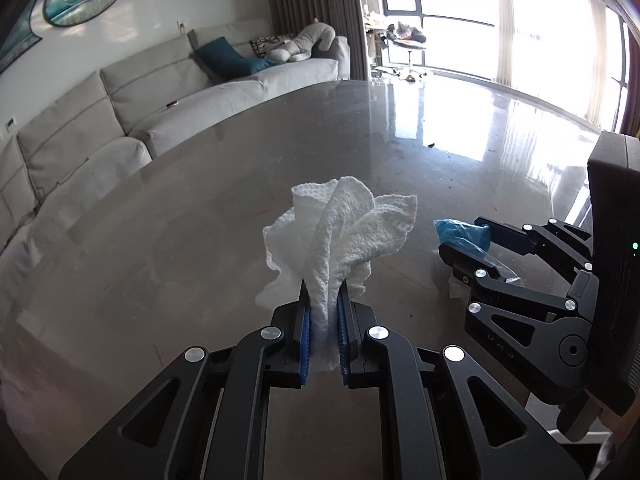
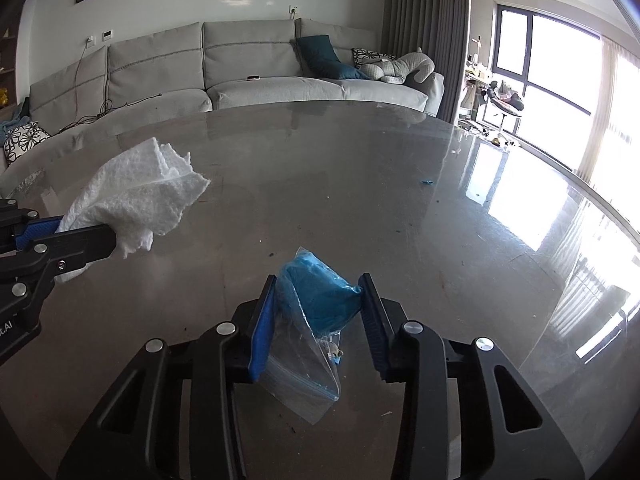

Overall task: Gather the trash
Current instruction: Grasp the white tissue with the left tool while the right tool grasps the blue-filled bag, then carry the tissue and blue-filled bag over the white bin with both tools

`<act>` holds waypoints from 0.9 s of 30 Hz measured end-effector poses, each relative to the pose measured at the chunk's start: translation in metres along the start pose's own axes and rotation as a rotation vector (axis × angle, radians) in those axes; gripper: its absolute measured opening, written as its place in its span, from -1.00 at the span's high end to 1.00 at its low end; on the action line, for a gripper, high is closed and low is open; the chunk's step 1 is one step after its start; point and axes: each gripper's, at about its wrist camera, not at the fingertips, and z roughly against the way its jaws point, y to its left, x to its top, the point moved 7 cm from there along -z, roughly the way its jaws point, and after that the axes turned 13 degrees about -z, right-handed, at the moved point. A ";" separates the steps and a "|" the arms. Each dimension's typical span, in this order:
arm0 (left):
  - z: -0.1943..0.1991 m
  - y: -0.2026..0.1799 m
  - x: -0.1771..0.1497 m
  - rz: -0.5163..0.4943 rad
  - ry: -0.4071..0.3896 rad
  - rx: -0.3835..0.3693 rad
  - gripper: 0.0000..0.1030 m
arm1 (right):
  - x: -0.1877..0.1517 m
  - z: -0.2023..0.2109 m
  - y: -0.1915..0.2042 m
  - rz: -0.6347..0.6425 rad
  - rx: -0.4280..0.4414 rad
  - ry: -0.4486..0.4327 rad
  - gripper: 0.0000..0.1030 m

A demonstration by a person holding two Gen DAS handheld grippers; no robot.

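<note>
Trash looks feather-light: crumpled paper towel [image 1: 340,240] pinched in my left gripper [image 1: 325,320] mid-frame, slippery zip bag [image 2: 316,320] squeezed in my right gripper [image 2: 320,320].

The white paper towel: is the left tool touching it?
Touching. In the left wrist view, the left tool is shut on the white paper towel, which is squeezed between both blue pads.

Readable text: one cut-off fragment only

White letters ".AI" stand on the black body of the left gripper [image 2: 116,240], behind its fingers; the beginning is cut off.
</note>
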 end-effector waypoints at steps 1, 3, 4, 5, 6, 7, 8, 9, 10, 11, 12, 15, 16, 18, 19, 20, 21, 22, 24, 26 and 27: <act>0.001 0.001 0.000 0.006 -0.003 -0.006 0.79 | 0.001 0.005 0.001 0.000 0.006 -0.005 0.21; 0.005 0.000 0.000 0.005 -0.013 -0.011 0.79 | 0.004 0.018 0.002 -0.002 0.014 -0.022 0.22; 0.009 -0.002 0.001 -0.003 -0.022 -0.011 0.79 | 0.005 0.025 0.002 -0.005 0.018 -0.030 0.23; 0.013 -0.003 0.001 -0.011 -0.033 -0.011 0.79 | 0.006 0.033 0.001 -0.007 0.021 -0.039 0.23; 0.017 -0.004 0.001 -0.016 -0.042 -0.014 0.79 | 0.007 0.042 0.000 -0.007 0.018 -0.053 0.23; 0.020 -0.006 0.000 -0.020 -0.047 -0.021 0.79 | 0.007 0.051 -0.001 -0.006 0.016 -0.061 0.23; 0.023 -0.009 -0.001 -0.024 -0.052 -0.033 0.79 | 0.008 0.058 -0.001 -0.005 0.014 -0.068 0.23; 0.024 -0.013 -0.002 -0.029 -0.053 -0.044 0.79 | 0.007 0.068 -0.001 -0.004 0.011 -0.077 0.24; 0.027 -0.018 -0.003 -0.037 -0.055 -0.053 0.79 | 0.006 0.076 -0.002 -0.005 0.007 -0.085 0.24; 0.030 -0.024 -0.005 -0.053 -0.057 -0.061 0.79 | 0.004 0.085 -0.003 -0.007 0.003 -0.090 0.24; 0.034 -0.030 -0.007 -0.076 -0.062 -0.069 0.79 | 0.003 0.092 -0.003 -0.012 -0.004 -0.094 0.24; 0.050 -0.050 -0.010 -0.116 -0.090 -0.106 0.79 | -0.006 0.119 -0.010 -0.042 -0.022 -0.104 0.24; 0.053 -0.057 -0.013 -0.124 -0.094 -0.128 0.79 | -0.010 0.127 -0.011 -0.049 -0.033 -0.109 0.24; 0.062 -0.070 -0.017 -0.154 -0.098 -0.162 0.79 | -0.019 0.144 -0.016 -0.067 -0.067 -0.123 0.24; 0.067 -0.077 -0.020 -0.178 -0.106 -0.170 0.79 | -0.024 0.152 -0.018 -0.079 -0.081 -0.128 0.24; 0.073 -0.084 -0.022 -0.200 -0.115 -0.177 0.79 | -0.030 0.159 -0.020 -0.094 -0.093 -0.127 0.24; 0.079 -0.090 -0.024 -0.217 -0.125 -0.189 0.79 | -0.036 0.166 -0.022 -0.110 -0.102 -0.124 0.24; 0.086 -0.095 -0.026 -0.229 -0.135 -0.208 0.79 | -0.042 0.174 -0.024 -0.121 -0.116 -0.128 0.24; 0.097 -0.105 -0.030 -0.252 -0.147 -0.242 0.79 | -0.054 0.189 -0.026 -0.141 -0.144 -0.127 0.24; 0.106 -0.114 -0.033 -0.278 -0.160 -0.265 0.78 | -0.065 0.204 -0.029 -0.160 -0.171 -0.124 0.24; 0.109 -0.118 -0.034 -0.289 -0.163 -0.276 0.78 | -0.070 0.210 -0.031 -0.169 -0.181 -0.120 0.24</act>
